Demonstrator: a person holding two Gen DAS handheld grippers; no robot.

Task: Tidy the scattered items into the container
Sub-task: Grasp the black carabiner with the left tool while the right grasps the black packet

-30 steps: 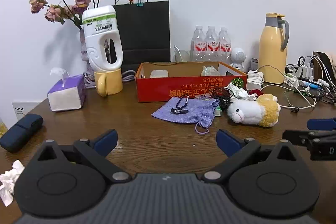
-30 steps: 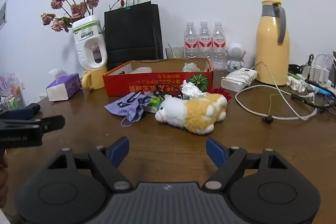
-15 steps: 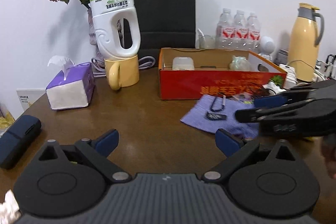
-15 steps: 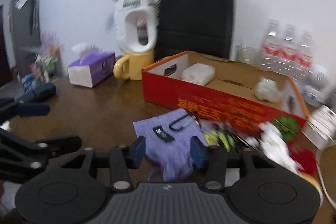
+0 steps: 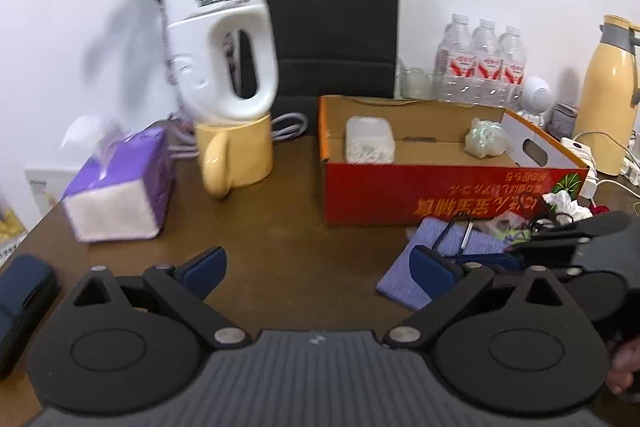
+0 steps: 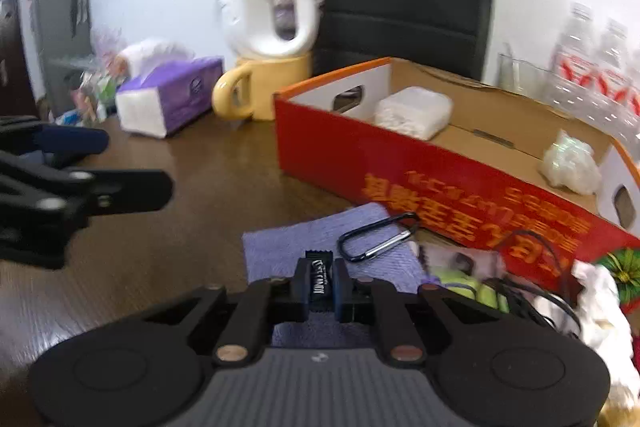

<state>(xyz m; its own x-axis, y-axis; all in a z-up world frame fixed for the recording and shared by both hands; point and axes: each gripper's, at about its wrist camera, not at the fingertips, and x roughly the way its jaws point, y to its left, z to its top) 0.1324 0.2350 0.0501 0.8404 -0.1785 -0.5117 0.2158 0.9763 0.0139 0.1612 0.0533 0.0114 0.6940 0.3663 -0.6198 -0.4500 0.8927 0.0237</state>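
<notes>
While the right tool [image 6: 320, 287] was pinching a small black candy packet [image 6: 319, 281] between its blue pads, the packet sat just above the purple cloth pouch [image 6: 304, 247] on the desk [image 6: 160, 267]. A metal clip [image 6: 376, 237] lay on the pouch too. The left tool [image 5: 316, 267] was spread wide and held nothing, off to the side. The red cardboard box [image 6: 440, 195] stood close behind the pouch, with a white tub [image 6: 412, 111] already inside. This looked like the picking-up step. Next, I think the right tool should lift the packet over the red wall and let go inside the box.
</notes>
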